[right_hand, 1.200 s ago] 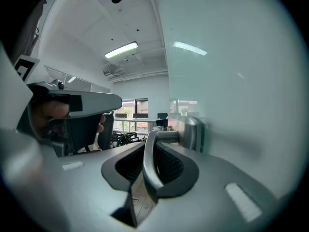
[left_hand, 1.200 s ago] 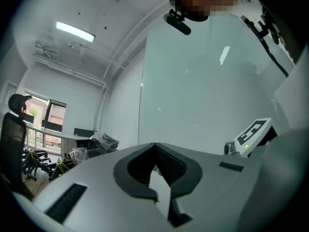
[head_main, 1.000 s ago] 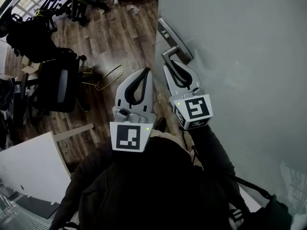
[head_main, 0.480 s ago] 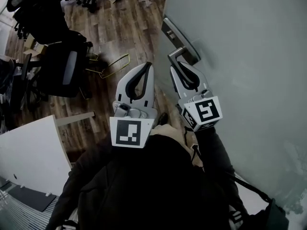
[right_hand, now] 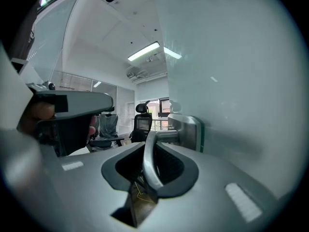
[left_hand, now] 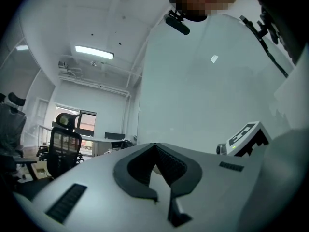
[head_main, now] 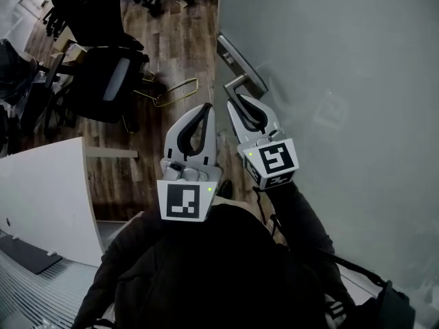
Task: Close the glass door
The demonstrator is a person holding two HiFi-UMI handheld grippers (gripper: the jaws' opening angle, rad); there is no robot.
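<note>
The frosted glass door [head_main: 343,81] fills the right of the head view, its edge running up past a metal lever handle [head_main: 238,82] on a long plate. My right gripper [head_main: 237,102] is shut on that handle. In the right gripper view the handle's lever [right_hand: 148,164] runs down between the jaws of the right gripper [right_hand: 153,148], with the handle plate [right_hand: 187,129] just beyond. My left gripper [head_main: 207,108] hangs beside it to the left, shut and holding nothing. In the left gripper view the left gripper [left_hand: 155,147] points along the glass door [left_hand: 203,100].
Black office chairs [head_main: 103,81] crowd the wooden floor [head_main: 171,40] to the left of the door edge. A yellow wire frame [head_main: 175,91] lies on the floor near them. A white desk [head_main: 48,197] stands at the lower left.
The right gripper has stayed shut on the handle. The door edge and handle have shifted left in the head view, and the chairs and white desk now sit closer in.
</note>
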